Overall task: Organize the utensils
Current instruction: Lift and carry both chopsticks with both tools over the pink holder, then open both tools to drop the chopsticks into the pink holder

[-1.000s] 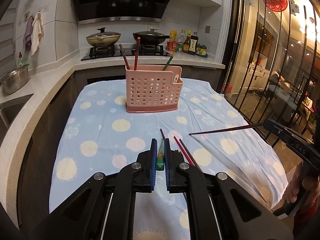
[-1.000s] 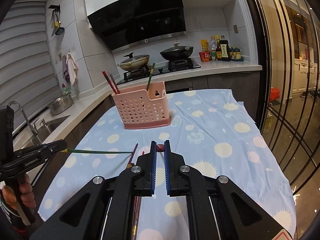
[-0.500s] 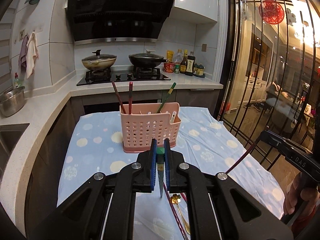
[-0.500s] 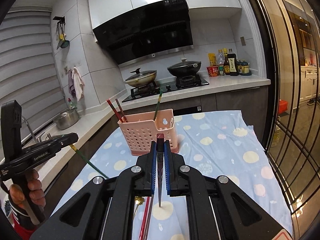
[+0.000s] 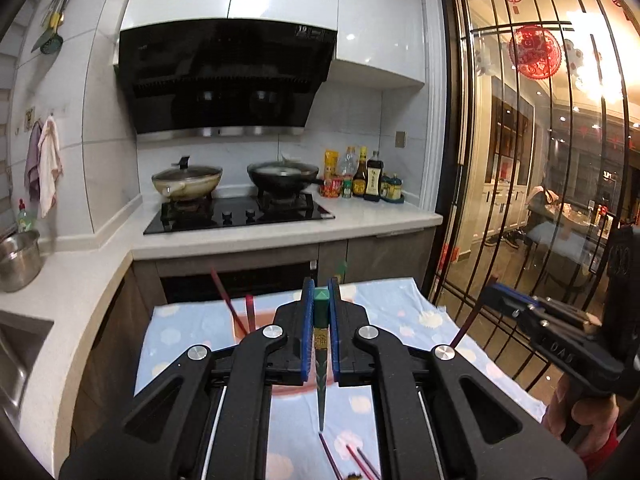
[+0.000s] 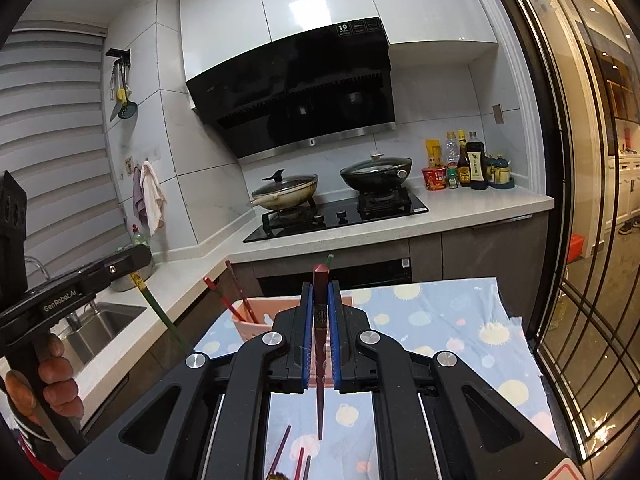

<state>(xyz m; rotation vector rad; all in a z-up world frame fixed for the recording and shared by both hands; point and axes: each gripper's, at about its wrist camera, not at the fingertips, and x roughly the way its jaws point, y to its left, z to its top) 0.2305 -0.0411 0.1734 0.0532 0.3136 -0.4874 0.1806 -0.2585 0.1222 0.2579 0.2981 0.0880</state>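
Note:
My left gripper [image 5: 320,304] is shut on a green chopstick [image 5: 321,360], which hangs point down above the table. My right gripper [image 6: 320,304] is shut on a dark red chopstick [image 6: 320,360], also hanging point down. The pink perforated utensil basket [image 6: 250,319] stands on the blue dotted tablecloth [image 6: 440,320], mostly hidden behind the fingers in both views; red chopsticks [image 5: 234,308] stand in it. Several loose chopsticks [image 5: 352,458] lie on the cloth below both grippers. The right gripper also shows at the right of the left wrist view [image 5: 490,292].
A stove with two lidded pans [image 5: 236,208] and sauce bottles [image 5: 368,180] stands on the counter behind the table. A sink [image 6: 96,328] and steel pot [image 5: 18,260] are at the left. A glass door with black bars [image 5: 540,200] is at the right.
Both grippers have risen and tilted up with their chopsticks, which went from lying level to hanging point down. The basket has dropped low in both views.

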